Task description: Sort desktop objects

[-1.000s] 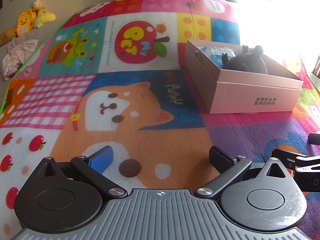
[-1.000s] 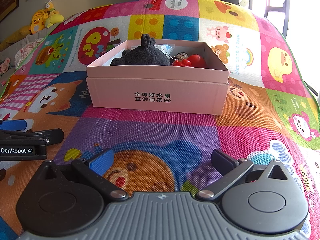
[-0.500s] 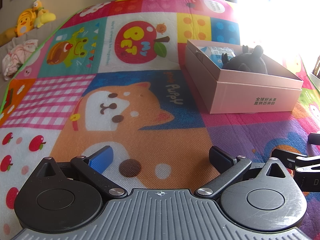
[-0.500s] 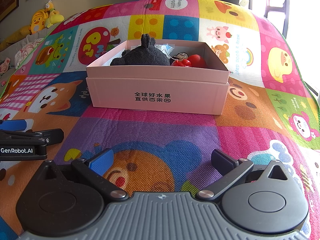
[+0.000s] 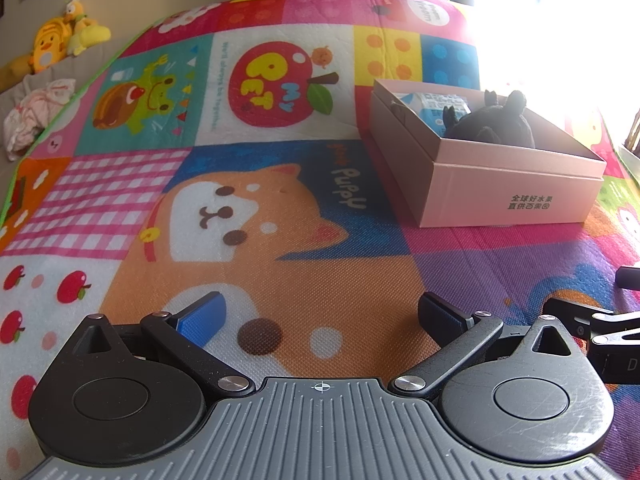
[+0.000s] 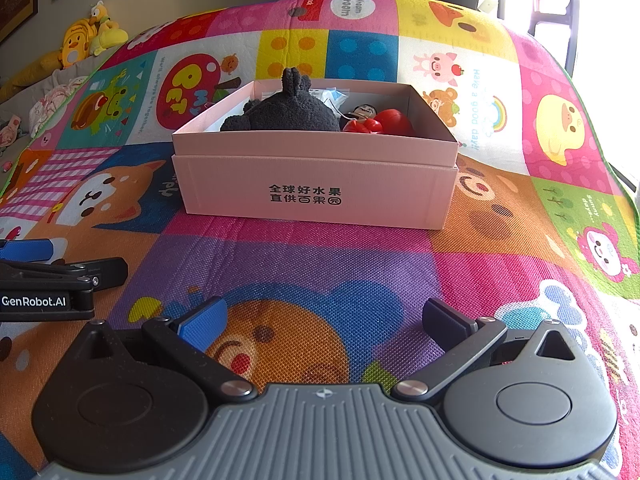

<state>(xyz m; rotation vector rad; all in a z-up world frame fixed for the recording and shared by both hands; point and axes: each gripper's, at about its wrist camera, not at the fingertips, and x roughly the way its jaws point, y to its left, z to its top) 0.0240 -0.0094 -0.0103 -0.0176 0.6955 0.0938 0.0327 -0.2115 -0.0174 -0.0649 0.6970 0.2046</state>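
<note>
Pink cardboard box [image 6: 316, 184], lid off, rectangular, with black printed characters on the front wall; sits on a woven, brightly printed cartoon play mat [image 6: 360, 264].

Inside the box, right wrist view: dark grey plush toy [image 6: 286, 114] with fuzzy pile and two upright ears, toward the left half; red glossy plastic toy [image 6: 384, 122] just right of the plush, with a small figure head behind it; crinkled clear wrapper behind the plush, near the back wall. Left wrist view: red toy hidden; instead shows a white-and-blue printed packet [image 5: 438, 106] behind the plush [image 5: 492, 130], near the box's [image 5: 500, 196] far corner.

In front of the box, low over the mat: right gripper [image 6: 324, 322], fingers spread wide, nothing between them; one blue pad, one black pad. To the box's front left: left gripper [image 5: 320, 318], likewise spread and empty, above an orange dog print; seen from the side at the left edge of the right wrist view, with white lettering on its black body.

Far left of the box, beyond the mat edge: yellow plush duck [image 6: 78, 46] and crumpled pale cloth [image 5: 38, 114].
</note>
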